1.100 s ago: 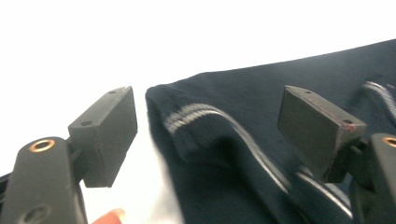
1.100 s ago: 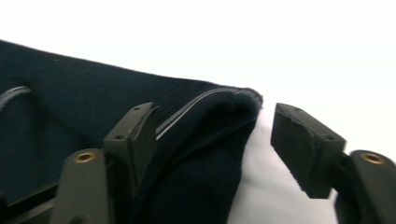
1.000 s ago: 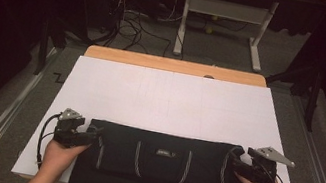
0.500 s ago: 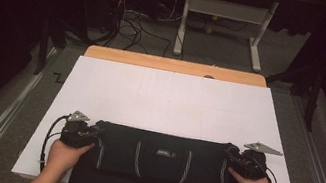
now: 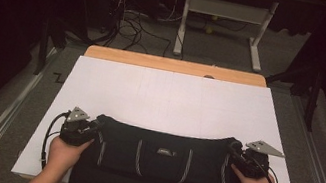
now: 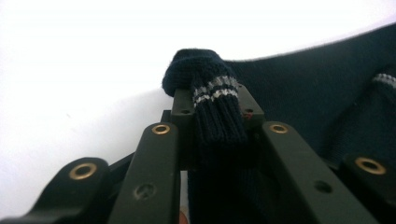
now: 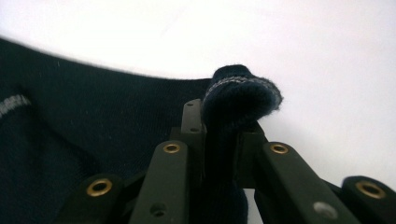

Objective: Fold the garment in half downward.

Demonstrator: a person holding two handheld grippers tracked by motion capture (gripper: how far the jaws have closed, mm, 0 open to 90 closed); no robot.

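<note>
Dark knitted garment (image 5: 165,155) lies at the near edge of your tabletop (image 5: 170,98), its two far corners now pinched in your left tongs (image 5: 93,129) and right tongs (image 5: 235,154), whose jaws have just been closing on the fabric, so lifting or spreading remains.

Lighting, high view: my bench (image 5: 170,98) evenly bright from above, room beyond in deep dimness, picture soft and grainy. Gripper views: white surface blown out to glare; my near tongs slightly blurred, dark knit (image 6: 219,112) fairly sharp.
</note>
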